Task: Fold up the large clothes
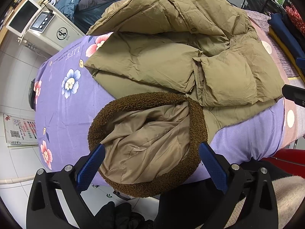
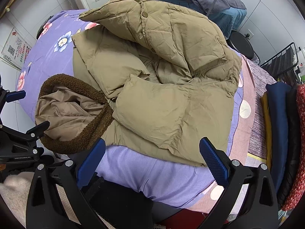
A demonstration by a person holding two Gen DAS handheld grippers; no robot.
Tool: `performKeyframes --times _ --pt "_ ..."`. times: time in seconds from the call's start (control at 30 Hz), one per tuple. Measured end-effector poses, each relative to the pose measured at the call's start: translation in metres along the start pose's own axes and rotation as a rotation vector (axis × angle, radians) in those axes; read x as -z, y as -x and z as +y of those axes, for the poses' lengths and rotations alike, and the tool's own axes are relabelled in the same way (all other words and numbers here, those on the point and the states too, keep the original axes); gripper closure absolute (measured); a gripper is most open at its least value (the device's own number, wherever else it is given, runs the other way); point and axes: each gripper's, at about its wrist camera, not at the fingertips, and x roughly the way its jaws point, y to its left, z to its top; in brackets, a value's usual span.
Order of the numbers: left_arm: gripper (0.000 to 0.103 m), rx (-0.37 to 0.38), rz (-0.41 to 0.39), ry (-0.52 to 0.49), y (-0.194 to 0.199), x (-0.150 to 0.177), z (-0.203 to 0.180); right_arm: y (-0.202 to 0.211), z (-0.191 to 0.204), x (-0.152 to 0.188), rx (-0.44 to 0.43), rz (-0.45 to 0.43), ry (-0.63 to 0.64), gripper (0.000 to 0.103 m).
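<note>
Left gripper (image 1: 151,154) is spread wide around the fleece-trimmed hood (image 1: 148,145), gripping nothing. Right gripper (image 2: 152,150) gapes empty too. Khaki puffer jacket (image 2: 162,87) lies bunched on the purple floral sheet (image 1: 63,103).

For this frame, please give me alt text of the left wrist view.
An olive puffer jacket lies partly folded on a purple floral sheet, its fleece-trimmed hood between the open left hand-held gripper.
</note>
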Motion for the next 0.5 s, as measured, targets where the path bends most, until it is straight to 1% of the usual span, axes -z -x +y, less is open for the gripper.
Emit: performKeyframes --times 0.5 --pt "0.006 0.003 0.008 -0.004 -0.0033 0.0003 -0.0025 -0.0022 -0.0023 -0.0003 -0.002 0.009 0.001 0.006"
